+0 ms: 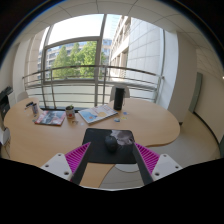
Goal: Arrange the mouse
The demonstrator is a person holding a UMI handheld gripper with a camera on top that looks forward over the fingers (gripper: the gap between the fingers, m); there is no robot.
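Resting on mouse pad (pixel 118 141) ahead of gripper (pixel 113 158), jaws spread and empty: mouse (pixel 112 142), likely light, rigid, smooth-shelled; grip across its flanks

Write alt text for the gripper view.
A dark computer mouse sits on a dark square mouse mat on a light wooden table, between the open gripper fingers, untouched. Beyond lie magazines, a dark upright cylinder and large windows facing trees and buildings.
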